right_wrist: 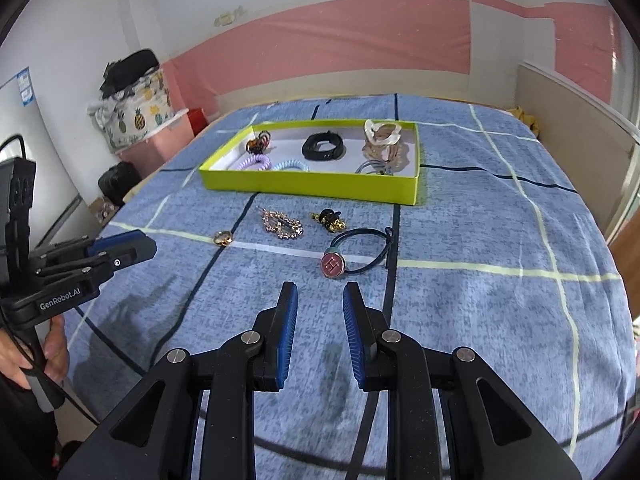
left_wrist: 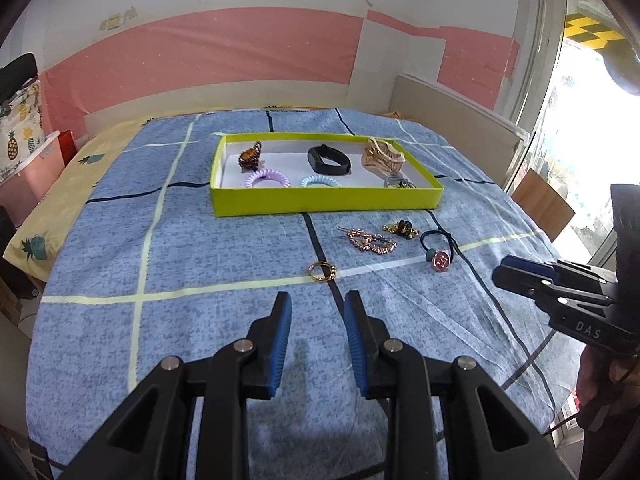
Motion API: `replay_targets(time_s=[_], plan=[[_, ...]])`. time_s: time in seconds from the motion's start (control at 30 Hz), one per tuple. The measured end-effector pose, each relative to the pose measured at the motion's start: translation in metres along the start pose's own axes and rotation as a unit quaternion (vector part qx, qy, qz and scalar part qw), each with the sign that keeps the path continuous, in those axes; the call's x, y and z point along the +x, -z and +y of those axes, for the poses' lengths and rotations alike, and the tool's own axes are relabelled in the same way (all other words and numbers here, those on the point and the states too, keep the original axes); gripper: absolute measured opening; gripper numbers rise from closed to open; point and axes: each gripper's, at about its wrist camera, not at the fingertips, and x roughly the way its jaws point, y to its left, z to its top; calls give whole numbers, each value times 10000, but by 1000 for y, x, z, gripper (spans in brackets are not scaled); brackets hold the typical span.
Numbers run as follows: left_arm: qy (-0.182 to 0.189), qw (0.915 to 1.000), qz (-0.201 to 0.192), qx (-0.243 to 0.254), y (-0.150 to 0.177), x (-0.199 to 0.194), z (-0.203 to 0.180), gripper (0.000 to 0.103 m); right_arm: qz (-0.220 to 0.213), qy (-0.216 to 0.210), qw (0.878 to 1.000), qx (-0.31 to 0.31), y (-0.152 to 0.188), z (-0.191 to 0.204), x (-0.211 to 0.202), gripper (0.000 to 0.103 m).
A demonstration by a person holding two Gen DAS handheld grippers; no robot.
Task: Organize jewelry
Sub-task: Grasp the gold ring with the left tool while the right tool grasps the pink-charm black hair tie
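A yellow-green tray (left_wrist: 320, 200) (right_wrist: 312, 188) lies on the blue checked bedspread and holds coil hair ties, a black band (left_wrist: 329, 159), a brown claw clip and a pale clip. In front of it lie a gold ring (left_wrist: 321, 271) (right_wrist: 222, 238), a sparkly hairpin (left_wrist: 370, 241) (right_wrist: 282, 225), a small black-gold clip (left_wrist: 401, 229) (right_wrist: 329, 219) and a dark hair tie with a pink round charm (left_wrist: 440, 260) (right_wrist: 333, 265). My left gripper (left_wrist: 317, 300) stands open just short of the ring. My right gripper (right_wrist: 319, 290) is open just below the charm, nothing between its fingers.
The bed fills most of both views. A pineapple-print bag (right_wrist: 136, 120) on a pink box stands at its far left, with a pale headboard panel (left_wrist: 456, 108) and a bright window at the right. A person's hand (right_wrist: 24, 352) grips the left tool's handle.
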Motion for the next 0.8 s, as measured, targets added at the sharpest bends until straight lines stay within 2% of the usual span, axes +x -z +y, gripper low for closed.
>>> replay_targets(time_s=[0.07, 0.1, 0.13, 0.2, 0.43, 0.7, 0.8], plan=[[38, 10000, 65, 15, -2, 7, -1, 29, 49, -20, 10000, -29, -3, -3, 7, 25], [56, 9999, 98, 19, -3, 11, -2, 29, 71, -31, 10000, -39, -4, -4, 11, 29], [71, 9999, 137, 33, -4, 15, -2, 29, 113, -45, 9999, -61, -5, -6, 15, 39], [81, 9997, 221, 68, -6, 23, -3, 29, 167, -73, 9998, -113, -8, -8, 21, 48], [123, 9988, 464, 124, -12, 50, -3, 30, 278, -108, 9986, -425, -16, -5, 42, 48], [274, 9968, 560, 492, -21, 67, -8, 30, 491, -186, 9962, -688, -23, -7, 65, 47], [339, 9961, 605, 554, -22, 71, -9, 30, 550, -200, 9953, -776, -23, -7, 69, 42]])
